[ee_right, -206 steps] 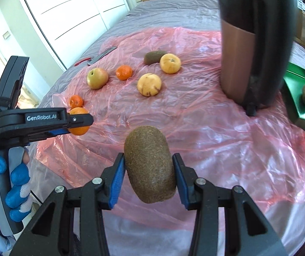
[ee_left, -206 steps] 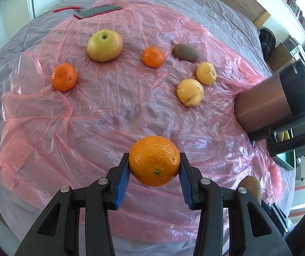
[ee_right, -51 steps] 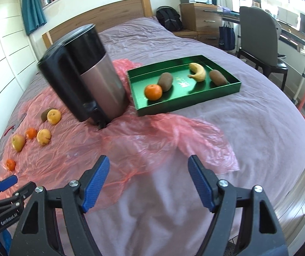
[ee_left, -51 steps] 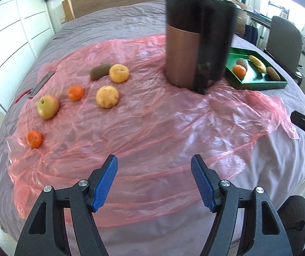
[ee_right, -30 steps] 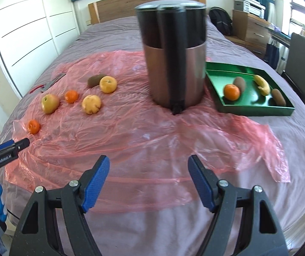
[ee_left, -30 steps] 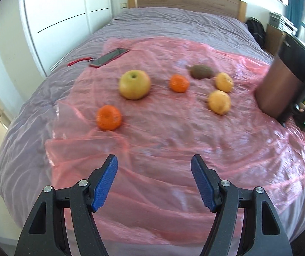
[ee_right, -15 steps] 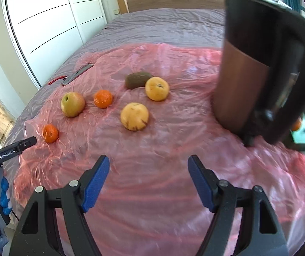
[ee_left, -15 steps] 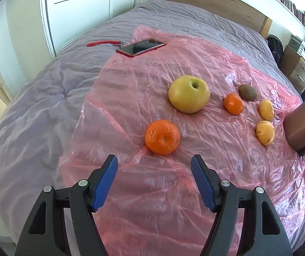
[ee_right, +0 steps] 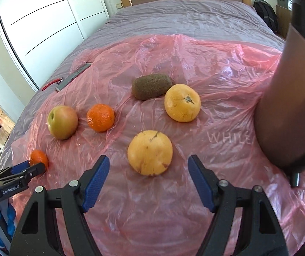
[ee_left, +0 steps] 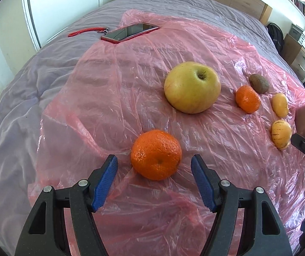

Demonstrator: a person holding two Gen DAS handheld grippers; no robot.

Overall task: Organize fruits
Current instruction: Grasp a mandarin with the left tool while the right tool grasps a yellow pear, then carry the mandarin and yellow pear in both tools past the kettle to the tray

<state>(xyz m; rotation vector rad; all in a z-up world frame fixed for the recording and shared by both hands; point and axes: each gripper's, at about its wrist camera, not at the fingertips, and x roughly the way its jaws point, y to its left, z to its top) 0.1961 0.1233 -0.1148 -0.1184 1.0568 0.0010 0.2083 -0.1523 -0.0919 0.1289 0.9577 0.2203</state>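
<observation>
My left gripper (ee_left: 154,179) gapes around a tangerine (ee_left: 156,154), empty; only the right view shows my right gripper (ee_right: 148,180) wide before a yellow fruit (ee_right: 150,152), juicer (ee_right: 289,106) at three o'clock.

I can read two things. "GenRobot.AI" stands in white letters along the black side of my left claw (ee_right: 27,166), seen from my right wrist. "WHILE" stands in pale capitals on the pink plastic sheet (ee_right: 229,137), just right of the nearest yellow fruit (ee_right: 150,152). Past that word the print is too faint to make out.
</observation>
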